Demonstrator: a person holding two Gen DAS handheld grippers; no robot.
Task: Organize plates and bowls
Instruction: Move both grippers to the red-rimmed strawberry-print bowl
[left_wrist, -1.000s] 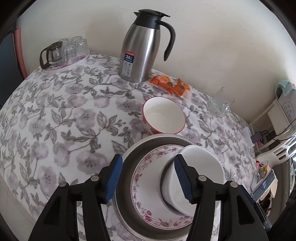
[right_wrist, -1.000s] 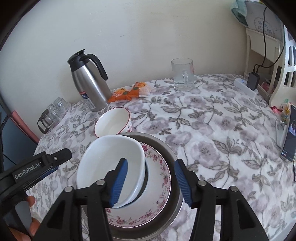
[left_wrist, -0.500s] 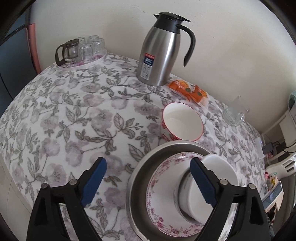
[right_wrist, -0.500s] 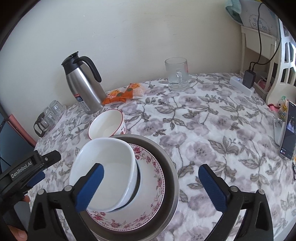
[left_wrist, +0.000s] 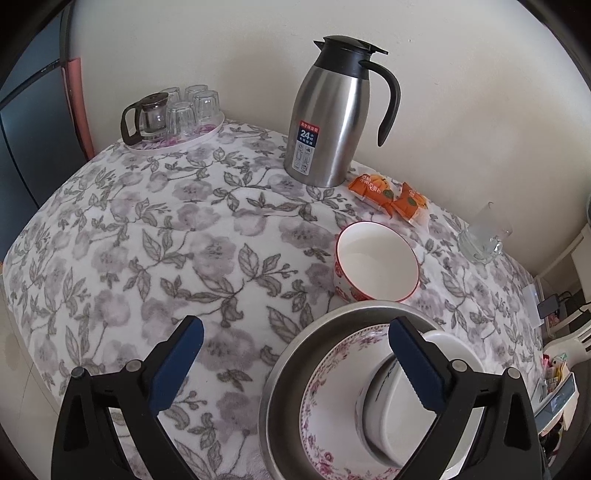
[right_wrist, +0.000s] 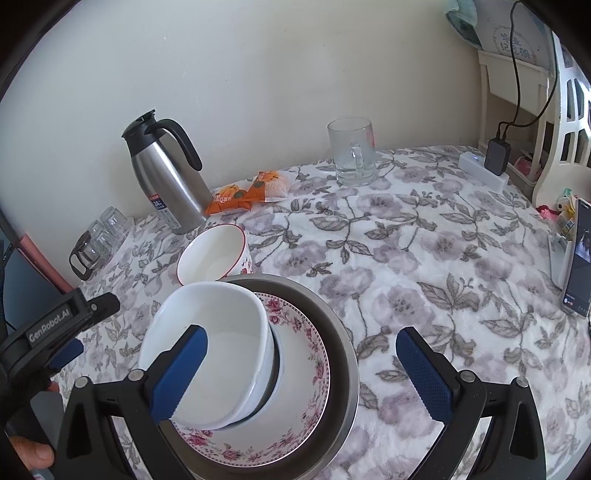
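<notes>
We are holding the left gripper (left_wrist: 291, 354) low over the flower-printed tablecloth (left_wrist: 177, 236), its blue-padded fingers (left_wrist: 177, 363) spread wide and gripping nothing. Just to its right we are looking at the stack: a shallow steel basin (left_wrist: 284, 373) carrying a pink-flowered china plate (left_wrist: 332, 376), and in that plate a plain white bowl (left_wrist: 384, 402) sitting tilted rather than flat. Beyond the basin, touching or nearly touching its far rim, a red-rimmed white bowl (left_wrist: 376, 258) is standing upright on the cloth, with a steel vacuum jug (left_wrist: 328, 118) and orange snack packets (left_wrist: 388, 195) further back.

We are holding the right gripper (right_wrist: 303, 369) over the same stack, fingers (right_wrist: 424, 376) likewise spread and empty, the left one hanging over the white bowl's mouth. From here the red-rimmed bowl (right_wrist: 214, 254) is lying ahead and to the left, past the tilted white bowl (right_wrist: 207, 343).

We are judging the red-rimmed bowl to be the piece not yet stacked. It is lying straight ahead of the left gripper's right finger, so the left hand seems better placed; being round, its rim can be pinched from any side.
</notes>
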